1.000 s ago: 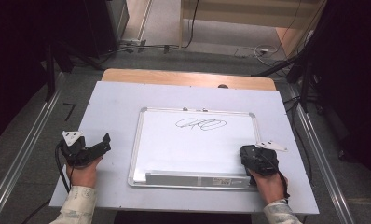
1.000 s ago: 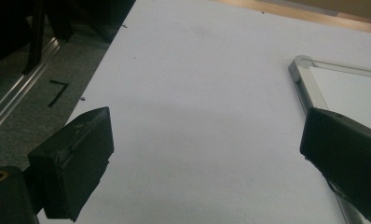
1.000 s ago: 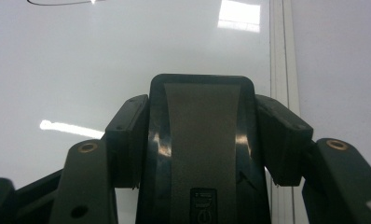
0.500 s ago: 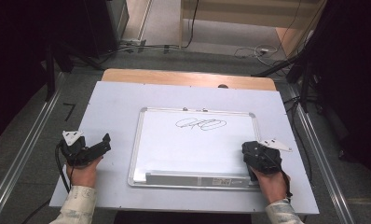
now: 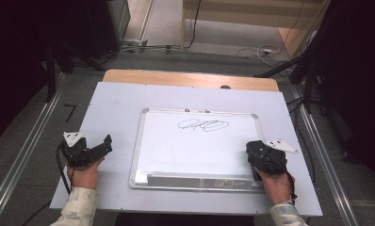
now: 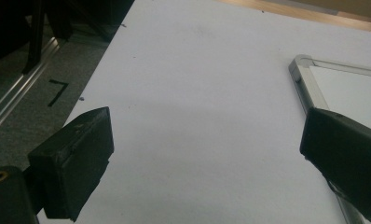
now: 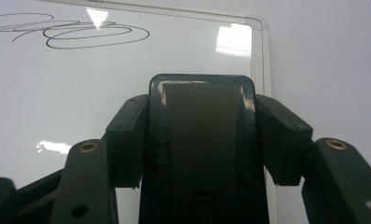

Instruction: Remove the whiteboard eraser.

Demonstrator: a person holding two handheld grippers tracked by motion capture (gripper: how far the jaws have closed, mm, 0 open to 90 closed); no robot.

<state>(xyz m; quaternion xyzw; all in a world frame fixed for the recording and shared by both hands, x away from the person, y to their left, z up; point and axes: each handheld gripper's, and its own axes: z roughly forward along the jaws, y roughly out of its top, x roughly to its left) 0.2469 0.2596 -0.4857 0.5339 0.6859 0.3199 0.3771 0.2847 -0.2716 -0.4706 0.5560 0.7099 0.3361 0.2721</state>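
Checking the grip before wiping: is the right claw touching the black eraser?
Touching. The right gripper view shows the right claw with both jaws pressed against the sides of the eraser.

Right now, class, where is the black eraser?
The black eraser is clamped in the right gripper, over the whiteboard's lower right corner in the high view, below and right of the scribble.

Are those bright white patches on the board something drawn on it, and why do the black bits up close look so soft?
In the right gripper view the patches on the whiteboard are glare from lamps overhead; the eraser that the right hand-held gripper clamps sits close to the lens and looks slightly soft. In the left gripper view the near black jaws are blurred likewise. The high view is dim at its edges.
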